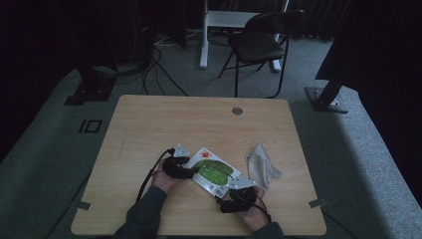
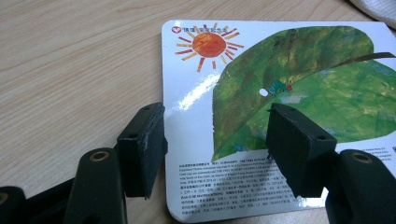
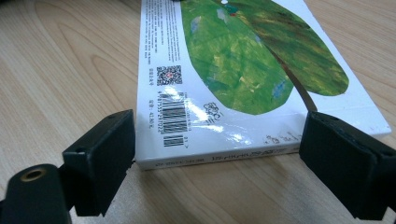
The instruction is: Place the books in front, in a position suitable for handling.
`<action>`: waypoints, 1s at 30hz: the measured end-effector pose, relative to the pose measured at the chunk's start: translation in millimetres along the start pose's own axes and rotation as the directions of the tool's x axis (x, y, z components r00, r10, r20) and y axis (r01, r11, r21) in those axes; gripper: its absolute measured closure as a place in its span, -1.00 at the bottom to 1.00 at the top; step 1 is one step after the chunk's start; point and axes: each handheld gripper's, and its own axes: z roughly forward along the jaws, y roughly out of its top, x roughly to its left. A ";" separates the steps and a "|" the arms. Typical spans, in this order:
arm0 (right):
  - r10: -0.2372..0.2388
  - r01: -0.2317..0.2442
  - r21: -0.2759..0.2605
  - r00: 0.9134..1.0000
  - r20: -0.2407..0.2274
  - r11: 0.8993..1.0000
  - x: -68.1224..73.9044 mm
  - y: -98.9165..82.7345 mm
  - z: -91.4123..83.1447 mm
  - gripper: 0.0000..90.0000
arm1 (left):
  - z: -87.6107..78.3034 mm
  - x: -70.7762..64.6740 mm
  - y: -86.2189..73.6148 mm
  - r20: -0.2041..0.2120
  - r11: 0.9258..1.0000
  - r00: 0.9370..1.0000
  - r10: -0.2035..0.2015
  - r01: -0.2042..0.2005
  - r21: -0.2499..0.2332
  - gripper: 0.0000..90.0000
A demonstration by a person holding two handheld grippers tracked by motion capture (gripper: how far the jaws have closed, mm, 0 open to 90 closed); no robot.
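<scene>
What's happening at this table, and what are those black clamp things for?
A person seated at a wooden table holds a two-jaw gripper in each hand, both aimed at a picture book lying flat with its back cover up. The left gripper has its open jaws over one corner, near the printed sun. The right gripper frames the spine edge, jaws open and apart from the book. A crumpled cloth lies beside the book.

1. The book [image 2: 280,93] bears a painted orange sun and, beside it, a small red logo with a line of characters too small to read.
2. Below the sun, along the cover's edge, runs fine print, illegible.
3. Near the book's spine corner stand a QR code [image 3: 168,74] and a barcode [image 3: 173,119]; digits unreadable.
</scene>
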 end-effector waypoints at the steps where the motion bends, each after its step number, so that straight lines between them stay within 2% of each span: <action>1: 0.002 -0.002 0.003 1.000 -0.001 1.000 -0.2 -0.1 -0.1 -0.76 | 0.0 -0.1 -0.6 0.002 1.000 1.000 -0.006 0.006 -0.004 -0.15; 7: 0.002 -0.002 0.010 1.000 -0.012 1.000 -3.1 -0.5 -0.1 -0.76 | -1.6 -1.1 -1.4 0.002 1.000 1.000 -0.008 0.008 0.003 -0.15; 13: 0.024 -0.024 0.005 0.999 -0.025 1.000 -7.2 -1.0 -1.0 -0.71 | -5.0 -3.8 -4.8 0.000 1.000 1.000 -0.006 0.006 0.008 -0.16; 19: 0.037 -0.037 0.004 0.999 -0.028 0.999 -9.7 -1.4 -0.9 -0.71 | -7.5 -4.1 -10.6 0.017 1.000 1.000 -0.027 0.027 -0.009 -0.16; 30: 0.065 -0.066 -0.009 0.997 -0.049 0.998 -16.5 -0.4 -1.5 -0.71 | -12.0 -8.8 -14.8 0.024 1.000 1.000 -0.019 0.019 0.001 -0.16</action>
